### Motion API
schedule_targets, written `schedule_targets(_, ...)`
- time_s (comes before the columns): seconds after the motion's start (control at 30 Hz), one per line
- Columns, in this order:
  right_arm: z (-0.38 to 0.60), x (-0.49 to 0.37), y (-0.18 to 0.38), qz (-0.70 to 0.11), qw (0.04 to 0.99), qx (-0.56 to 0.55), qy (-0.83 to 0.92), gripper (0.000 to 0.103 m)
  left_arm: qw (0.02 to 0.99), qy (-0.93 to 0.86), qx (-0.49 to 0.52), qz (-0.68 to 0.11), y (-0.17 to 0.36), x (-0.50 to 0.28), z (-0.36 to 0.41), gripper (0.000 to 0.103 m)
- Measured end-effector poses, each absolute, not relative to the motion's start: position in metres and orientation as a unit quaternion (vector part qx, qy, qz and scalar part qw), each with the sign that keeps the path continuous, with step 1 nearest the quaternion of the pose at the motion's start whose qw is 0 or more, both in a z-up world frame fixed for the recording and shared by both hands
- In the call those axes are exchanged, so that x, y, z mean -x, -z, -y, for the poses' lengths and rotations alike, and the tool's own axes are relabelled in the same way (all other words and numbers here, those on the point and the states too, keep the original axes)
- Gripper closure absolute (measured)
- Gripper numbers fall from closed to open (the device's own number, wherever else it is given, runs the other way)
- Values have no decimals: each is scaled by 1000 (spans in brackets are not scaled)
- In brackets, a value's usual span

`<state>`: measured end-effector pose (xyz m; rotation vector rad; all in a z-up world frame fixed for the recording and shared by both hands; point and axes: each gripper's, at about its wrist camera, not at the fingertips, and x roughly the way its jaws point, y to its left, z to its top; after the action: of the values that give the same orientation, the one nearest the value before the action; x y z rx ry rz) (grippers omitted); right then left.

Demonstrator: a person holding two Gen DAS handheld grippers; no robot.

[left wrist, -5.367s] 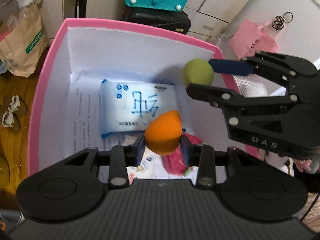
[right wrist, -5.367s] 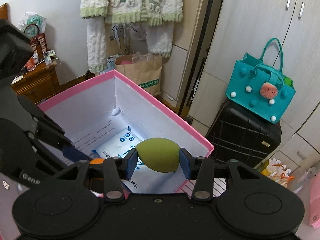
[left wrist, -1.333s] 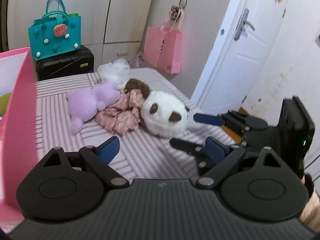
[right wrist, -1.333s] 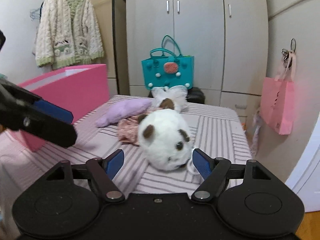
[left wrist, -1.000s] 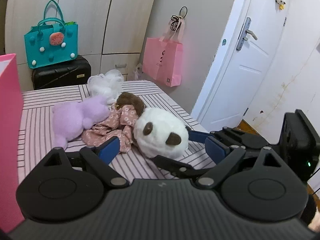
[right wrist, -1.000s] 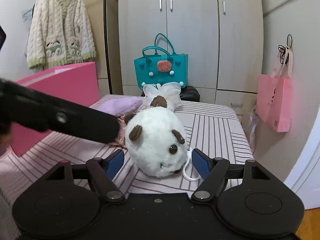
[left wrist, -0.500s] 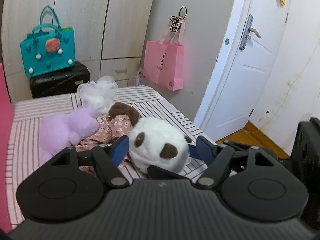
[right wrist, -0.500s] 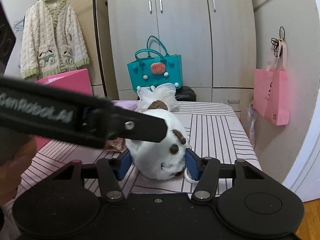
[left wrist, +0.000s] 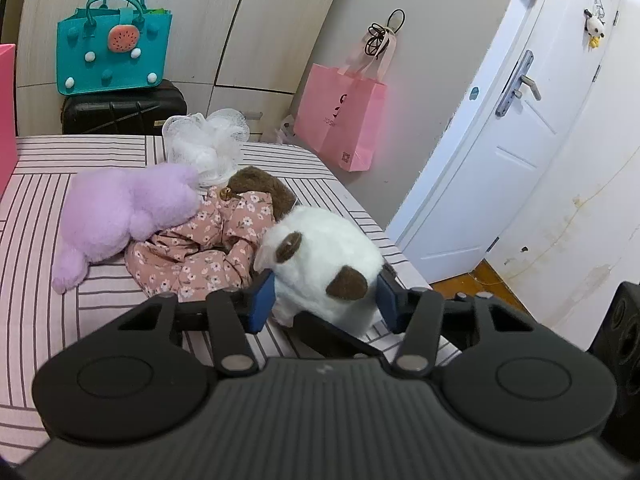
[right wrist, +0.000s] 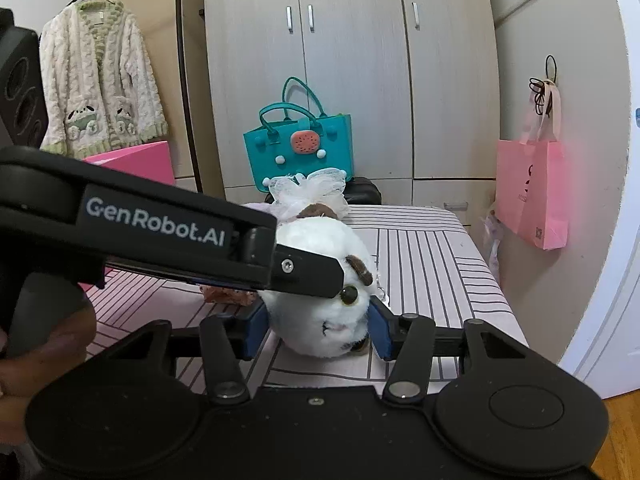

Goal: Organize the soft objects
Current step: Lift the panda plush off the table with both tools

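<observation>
A white plush head with brown ears lies on the striped bed. My left gripper is closed on its two sides from behind. My right gripper is closed on the same plush from the face side. The left gripper's arm crosses the right wrist view in front of the plush. A purple plush, a floral pink cloth, a brown plush and a white mesh puff lie behind on the bed.
The pink box stands at the left end of the bed. A teal tote sits on a black suitcase by the wardrobe. A pink paper bag hangs on the wall near the white door.
Both grippers moved from the pink box, where they held an orange and a green sponge, to the bed. Over the last second both closed their fingers onto the white plush head.
</observation>
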<state>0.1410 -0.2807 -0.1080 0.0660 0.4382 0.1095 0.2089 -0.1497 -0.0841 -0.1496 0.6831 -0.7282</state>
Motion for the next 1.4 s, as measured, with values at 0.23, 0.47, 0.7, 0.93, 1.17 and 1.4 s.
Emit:
schedule_targets(0.23,286,-135,100,-237,966,-96,-45,47,877,358,41,-316,77,-190,149,53)
schedule_targets(0.47,273,-116,87,-262,959,-106,-31,47,866,368,53,-334,69,-176,136,53)
schedule_targets(0.7,258,-106,80,-312,944,-101,-47,47,854,344,6,-390,59,-172,129,53)
schedule_targets(0.93,239,-100,69,-348,930,-66,-99,47,831,346,24,-434,47,-168,100,53)
schedule_targets(1.17,226,-87,52,-361,919,-38,-156,47,809,333,74,-480,38,-168,69,53)
schedule_targets(1.4,202,-81,35,-379,905,-8,-195,49,809,316,85,-488,27,-156,41,52)
